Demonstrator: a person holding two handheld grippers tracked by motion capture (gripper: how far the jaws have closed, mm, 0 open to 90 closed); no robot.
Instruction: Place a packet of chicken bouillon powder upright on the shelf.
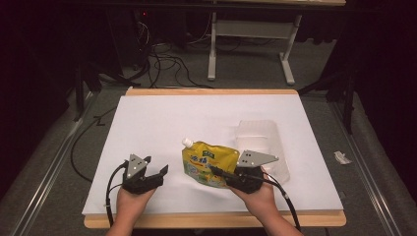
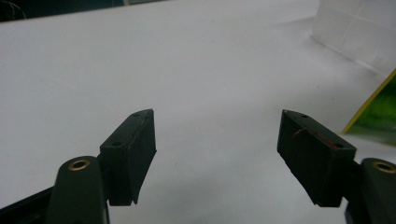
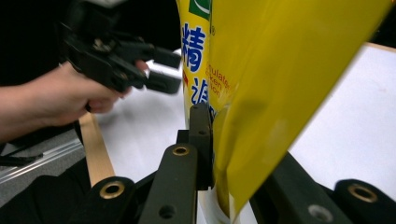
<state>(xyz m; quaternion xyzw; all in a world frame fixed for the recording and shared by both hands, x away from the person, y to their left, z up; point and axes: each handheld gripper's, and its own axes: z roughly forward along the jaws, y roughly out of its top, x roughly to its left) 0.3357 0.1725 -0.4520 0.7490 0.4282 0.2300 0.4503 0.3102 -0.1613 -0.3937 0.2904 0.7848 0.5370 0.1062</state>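
Nearest the camera in the high view, 2 forearms come in from the near edge of the table [image 1: 147, 105], each hand carrying a gripper. On the near left, the left gripper [image 1: 158, 173] stands with its jaws wide apart and nothing between them; its own view looks past both black pads [image 2: 133, 154] at bare white tabletop. On the near right, the right gripper [image 1: 220, 173] is clamped on the lower edge of the yellow pouch [image 1: 209, 164], which sits near the middle of the table, propped up with its white spout [image 1: 187, 142] pointing to the far left. Just beyond and right of the pouch lies a clear plastic container [image 1: 263, 142].

My judgement: the step in hand is holding the pouch steady with 1 claw while the free claw stands ready. The next move likely calls for the left gripper to travel right toward the pouch, perhaps to its spout end, and to close only once the pads bracket it.

From the right gripper view the pinch is plain: yellow film [image 3: 261, 93] squeezed between the jaws, printed characters legible, and the left hand [image 3: 65, 95] farther off. From above, that contact is too small to judge, yet the whole layout reads clearly. A green-and-yellow corner of the pouch [image 2: 376, 119] edges into the left gripper view.
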